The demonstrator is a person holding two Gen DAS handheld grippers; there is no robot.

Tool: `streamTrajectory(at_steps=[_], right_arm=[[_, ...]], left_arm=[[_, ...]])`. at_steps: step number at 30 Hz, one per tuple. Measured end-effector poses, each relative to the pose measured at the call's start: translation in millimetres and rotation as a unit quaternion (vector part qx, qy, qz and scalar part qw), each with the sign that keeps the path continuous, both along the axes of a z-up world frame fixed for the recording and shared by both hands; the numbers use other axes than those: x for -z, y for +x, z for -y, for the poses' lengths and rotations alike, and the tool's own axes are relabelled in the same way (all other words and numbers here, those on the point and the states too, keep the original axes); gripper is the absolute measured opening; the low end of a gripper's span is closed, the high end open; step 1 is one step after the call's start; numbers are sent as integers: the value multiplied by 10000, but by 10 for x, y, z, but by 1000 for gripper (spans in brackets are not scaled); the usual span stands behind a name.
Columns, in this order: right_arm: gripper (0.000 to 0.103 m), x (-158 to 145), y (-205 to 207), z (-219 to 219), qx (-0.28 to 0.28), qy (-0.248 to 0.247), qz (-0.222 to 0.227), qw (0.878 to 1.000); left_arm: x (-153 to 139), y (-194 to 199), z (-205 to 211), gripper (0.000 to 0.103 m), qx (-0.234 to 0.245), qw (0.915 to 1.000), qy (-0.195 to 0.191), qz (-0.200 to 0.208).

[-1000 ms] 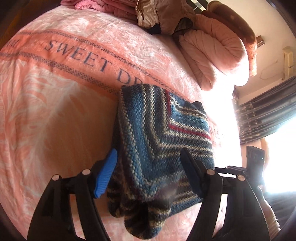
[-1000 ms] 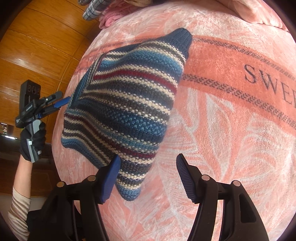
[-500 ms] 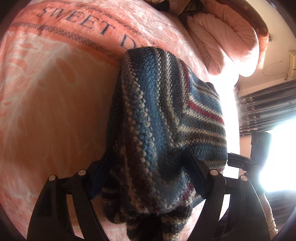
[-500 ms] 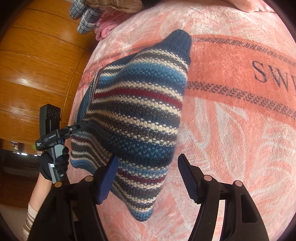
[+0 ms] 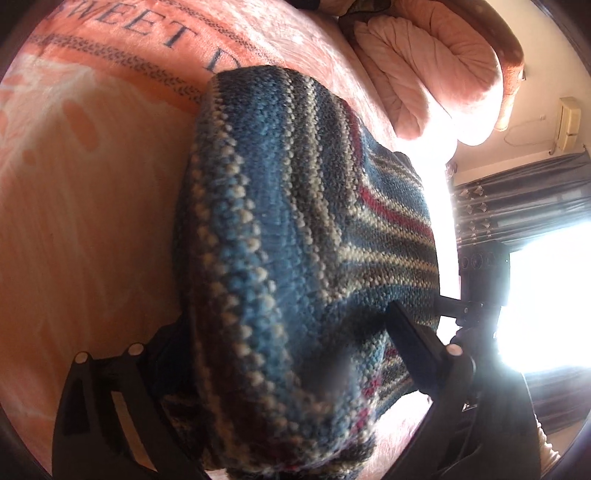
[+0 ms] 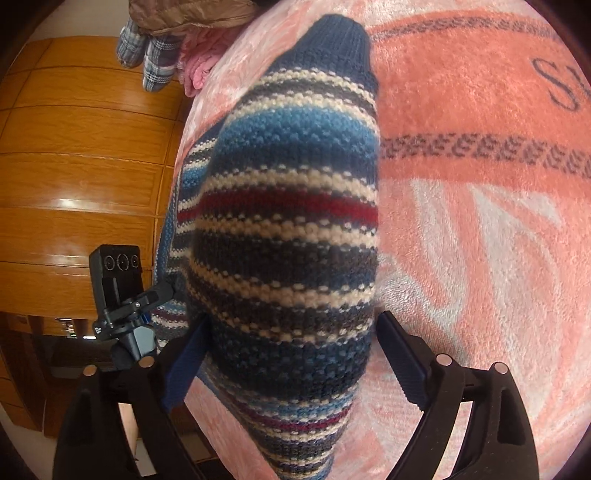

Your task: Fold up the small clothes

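Between the spread fingers of the left gripper (image 5: 284, 332) a bulge of striped knit sweater (image 5: 295, 221) is sitting, the pads lying at its sides; whether they are pressing it cannot be told. The right gripper (image 6: 290, 343) is standing likewise, its blue pads (image 6: 397, 350) wide apart with the sweater (image 6: 288, 229) filling the gap. Seen from the right wrist, the sweater's long axis is running straight away from the fingers, its plain navy end (image 6: 338, 40) pointing to the far side. The sweater is lying on a pink blanket (image 6: 480, 221) with dark lettering (image 5: 173, 31). Beyond it, pillows (image 5: 424, 70) are resting at the bed's head.
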State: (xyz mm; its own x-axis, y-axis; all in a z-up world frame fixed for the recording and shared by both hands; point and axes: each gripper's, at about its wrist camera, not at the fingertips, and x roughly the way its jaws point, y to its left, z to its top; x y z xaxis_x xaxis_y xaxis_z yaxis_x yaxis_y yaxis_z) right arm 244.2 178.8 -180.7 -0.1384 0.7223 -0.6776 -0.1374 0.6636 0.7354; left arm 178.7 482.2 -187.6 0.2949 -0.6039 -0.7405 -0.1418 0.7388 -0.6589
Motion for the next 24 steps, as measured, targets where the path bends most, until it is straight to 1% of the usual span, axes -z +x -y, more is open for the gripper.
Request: streamTrajectory(at_steps=[2, 3, 4, 5, 6, 7, 8, 9, 10, 11, 12, 14, 15, 17, 19, 22, 24], right_arm=[[93, 38, 16, -30, 1, 65, 25, 10000], [91, 34, 50, -71, -27, 86, 93, 9999], [83, 10, 62, -105, -67, 166, 199, 9996], [83, -15, 58, -134, -68, 152, 283, 9995], [80, -35, 41, -153, -32, 136, 357, 9993], [75, -58, 14, -169, -28, 111, 473, 9988], [72, -93, -13, -174, -54, 61, 589, 9982], [66, -134, -27, -164, -85, 42, 635, 9979], [60, -177, -50, -97, -121, 64, 658, 9977], [57, -251, -50, -69, -152, 108, 699, 9974], [54, -336, -60, -38, -195, 162, 764, 9968], [53, -511, -105, 1, -361, 170, 956, 9946], [53, -600, -127, 38, -451, 126, 1073, 9931], [53, -753, -194, 159, -585, 61, 1231, 9906], [53, -881, -261, 349, -624, 20, 1293, 9896], [53, -1010, -375, 780, -585, -55, 1275, 9901], [53, -1085, -463, 1089, -482, -83, 1293, 9904]], left_arm=[[-30, 28, 101, 99, 109, 9996, 278, 3], [-41, 30, 133, 99, 179, 9992, 363, 26], [-51, 30, 137, 98, 230, 9988, 434, 34], [-58, 28, 135, 92, 230, 9984, 515, 28], [-65, 23, 115, 80, 207, 9981, 577, 20], [-70, 16, 82, 73, 170, 9981, 587, 12], [-70, 3, 38, 61, 122, 9988, 483, 26], [-68, -13, 3, 51, 83, 9993, 360, 55], [-67, -32, -28, 47, 41, 9997, 233, 96], [-73, -48, -44, 42, -18, 9998, 108, 147], [-75, -78, -61, 40, -93, 9998, -42, 196], [-93, -134, -52, 38, -202, 9984, -418, 317], [-115, -158, 2, 37, -182, 9977, -528, 396], [-196, -205, 182, 37, 2, 9967, -602, 551], [-303, -280, 399, 37, 202, 9947, -747, 681], [-469, -370, 821, 37, 449, 9922, -847, 801], [-552, -414, 1175, 37, 628, 9909, -852, 831]])
